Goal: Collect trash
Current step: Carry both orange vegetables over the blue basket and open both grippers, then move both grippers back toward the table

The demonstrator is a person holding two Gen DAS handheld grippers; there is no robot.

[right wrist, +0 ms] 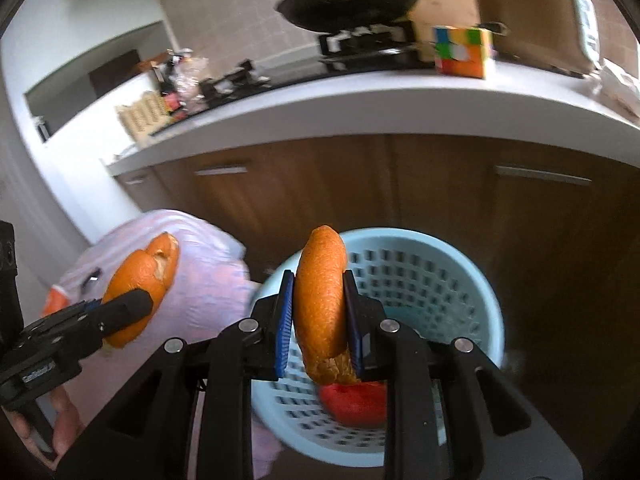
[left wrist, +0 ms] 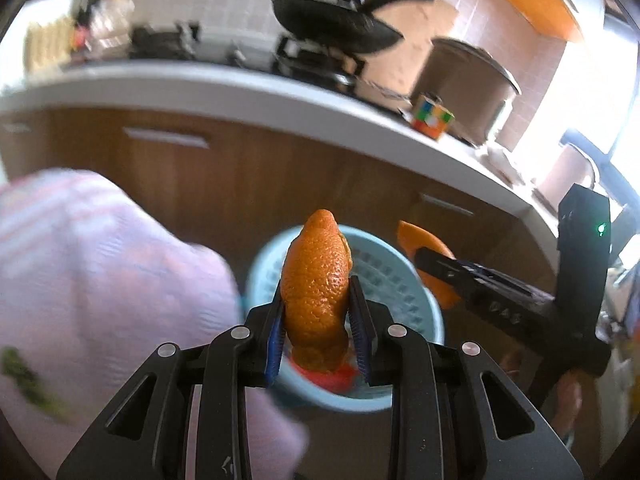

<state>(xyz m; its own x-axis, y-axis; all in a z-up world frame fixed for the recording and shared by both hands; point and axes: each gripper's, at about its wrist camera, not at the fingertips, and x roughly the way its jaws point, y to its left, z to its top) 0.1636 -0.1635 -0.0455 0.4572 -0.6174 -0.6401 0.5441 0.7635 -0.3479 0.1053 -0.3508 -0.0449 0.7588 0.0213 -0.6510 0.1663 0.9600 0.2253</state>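
My left gripper is shut on an orange peel and holds it above a light blue perforated bin. My right gripper is shut on another orange peel over the same bin. A red piece of trash lies in the bin's bottom. The right gripper with its peel shows at the right of the left wrist view. The left gripper with its peel shows at the left of the right wrist view.
The bin stands in front of brown cabinets under a white counter. On the counter are a colourful cube, a stove with a black wok and a brown pot. A pink striped cloth lies left of the bin.
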